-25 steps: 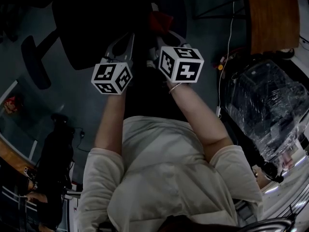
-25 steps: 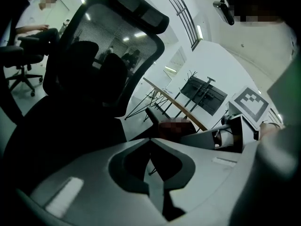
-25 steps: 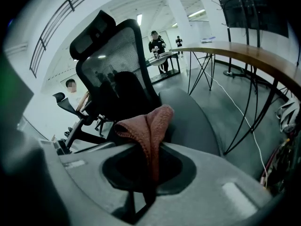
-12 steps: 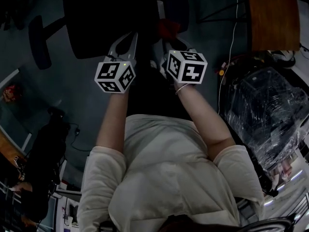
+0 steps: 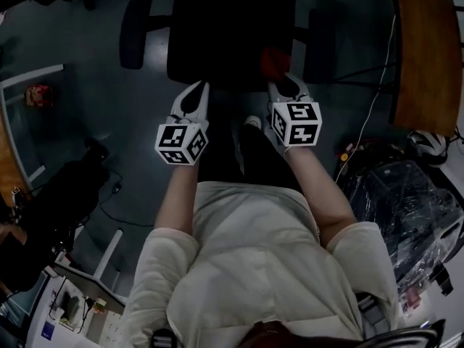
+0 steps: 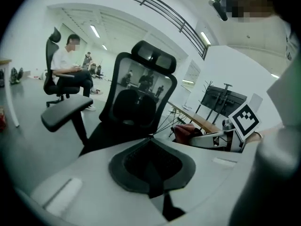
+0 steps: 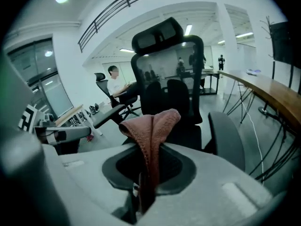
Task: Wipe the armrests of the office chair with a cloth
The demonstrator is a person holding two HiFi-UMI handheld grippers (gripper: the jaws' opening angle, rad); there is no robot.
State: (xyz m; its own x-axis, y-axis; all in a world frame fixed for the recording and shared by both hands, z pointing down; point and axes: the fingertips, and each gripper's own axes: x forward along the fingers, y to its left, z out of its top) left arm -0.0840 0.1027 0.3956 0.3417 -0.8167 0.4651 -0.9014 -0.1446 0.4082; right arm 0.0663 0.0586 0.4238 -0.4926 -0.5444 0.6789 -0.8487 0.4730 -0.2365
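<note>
both grippers pointed at the office chair (image 5: pixel 232 27): the left gripper (image 5: pixel 201 87) was pinched together on nothing, the right gripper (image 5: pixel 284 85) clamped on the reddish cloth (image 7: pixel 150 126), its fold jutting past the tips toward the seat. around them lay a grey floor (image 5: pixel 94 93), a wooden desk (image 5: pixel 424 56) at right, and a bright open office. a second earlier the chair sat skewed off left; now it stood square ahead, its armrests (image 5: pixel 135 31) running lengthwise away from the person.
</note>
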